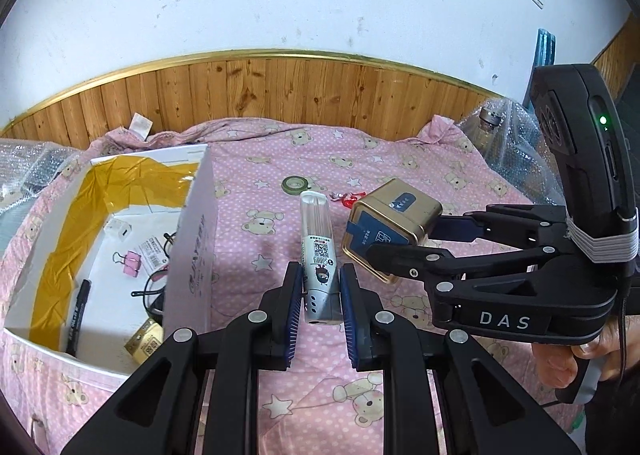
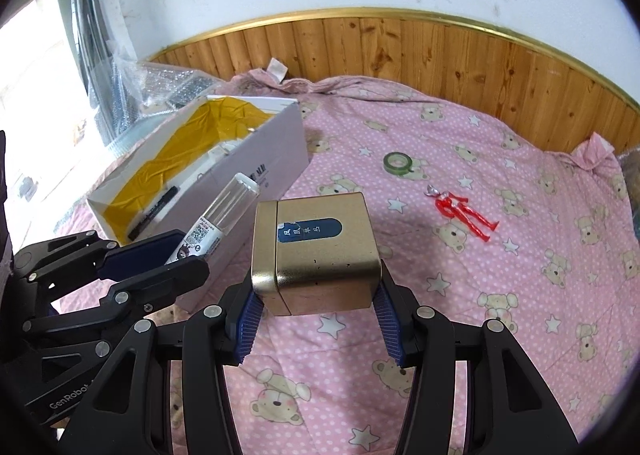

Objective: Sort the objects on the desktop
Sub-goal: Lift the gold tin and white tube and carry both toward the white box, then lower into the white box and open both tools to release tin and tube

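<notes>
My left gripper is shut on a clear-capped tube with a QR label, held above the pink bedspread just right of the white box. My right gripper is shut on a gold tin with a blue label, lifted off the bed. The tin shows in the left wrist view beside the tube, held by the right gripper. In the right wrist view the tube and left gripper sit at left. A green tape roll and a red toy figure lie on the bed.
The open white box has yellow tape lining; inside lie a black marker, a pink binder clip, a tape roll and cables. Bubble wrap lies at the bed's far corners. A wood-panelled wall runs behind.
</notes>
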